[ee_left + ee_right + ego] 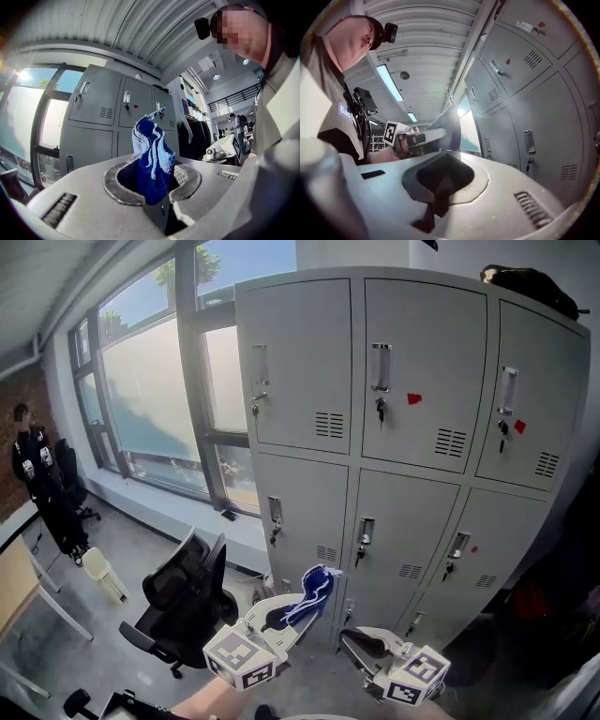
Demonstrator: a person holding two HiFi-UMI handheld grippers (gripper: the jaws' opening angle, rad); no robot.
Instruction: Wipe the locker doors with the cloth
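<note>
The left gripper [292,613] has its jaws closed on the blue cloth [317,585]. The cloth is pinched at its lower part and the rest stands up above the jaws in folds. The lockers [394,427] are in front of it, and the cloth is before the lower doors, apart from them. The right gripper [357,643] is beside the left one, its jaws together with nothing between them.
</note>
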